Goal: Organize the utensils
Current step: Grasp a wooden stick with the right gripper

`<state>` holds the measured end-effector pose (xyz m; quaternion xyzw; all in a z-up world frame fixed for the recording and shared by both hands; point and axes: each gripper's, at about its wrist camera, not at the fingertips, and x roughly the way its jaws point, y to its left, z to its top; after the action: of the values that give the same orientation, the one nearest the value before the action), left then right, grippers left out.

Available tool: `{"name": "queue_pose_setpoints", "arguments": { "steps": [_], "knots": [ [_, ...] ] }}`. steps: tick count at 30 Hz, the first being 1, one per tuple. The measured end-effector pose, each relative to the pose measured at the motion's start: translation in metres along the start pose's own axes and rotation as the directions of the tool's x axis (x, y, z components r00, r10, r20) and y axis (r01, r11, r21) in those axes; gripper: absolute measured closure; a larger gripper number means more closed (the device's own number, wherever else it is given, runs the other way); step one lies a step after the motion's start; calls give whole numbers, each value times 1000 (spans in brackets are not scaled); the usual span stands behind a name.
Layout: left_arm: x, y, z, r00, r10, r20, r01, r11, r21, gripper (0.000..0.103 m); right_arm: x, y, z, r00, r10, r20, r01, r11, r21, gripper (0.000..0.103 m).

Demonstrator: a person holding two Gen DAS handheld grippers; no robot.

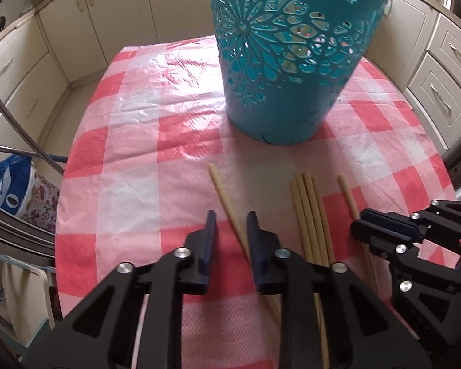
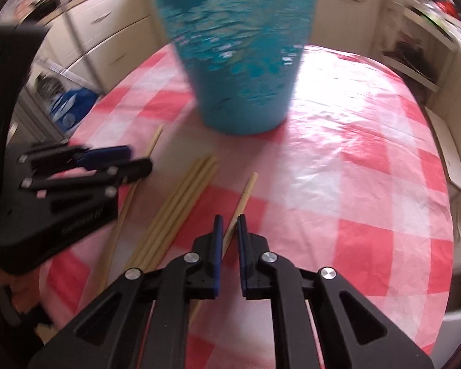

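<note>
A tall teal cut-out holder (image 1: pixel 287 61) stands on the red-and-white checked table (image 1: pixel 132 141); it also shows in the right wrist view (image 2: pixel 239 61). Several pale chopsticks lie in front of it. My left gripper (image 1: pixel 232 218) is open, its jaws astride a single chopstick (image 1: pixel 222 190) without closing on it. A bundle of chopsticks (image 1: pixel 310 209) lies to its right. My right gripper (image 2: pixel 229 223) is partly open around the rightmost chopstick (image 2: pixel 246 193), jaws close to it on both sides. The right gripper also shows in the left wrist view (image 1: pixel 358 229).
Cream kitchen cabinets (image 1: pixel 61 30) surround the table. A blue bag (image 1: pixel 12 184) and a metal chair frame (image 1: pixel 21 129) stand at the left beyond the table edge. The left gripper body (image 2: pixel 61 190) sits low over the table's left side in the right wrist view.
</note>
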<state>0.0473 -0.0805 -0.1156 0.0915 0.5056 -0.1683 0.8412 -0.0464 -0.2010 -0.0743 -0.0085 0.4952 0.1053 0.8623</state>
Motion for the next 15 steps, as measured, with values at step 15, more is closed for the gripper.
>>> {"name": "queue_pose_setpoints", "arguments": {
  "steps": [15],
  "knots": [
    [4,15,9,998,55,-34,-56,998,-29,60,4,-3,7,1000,-26,-1,26,999,32,92]
  ]
}}
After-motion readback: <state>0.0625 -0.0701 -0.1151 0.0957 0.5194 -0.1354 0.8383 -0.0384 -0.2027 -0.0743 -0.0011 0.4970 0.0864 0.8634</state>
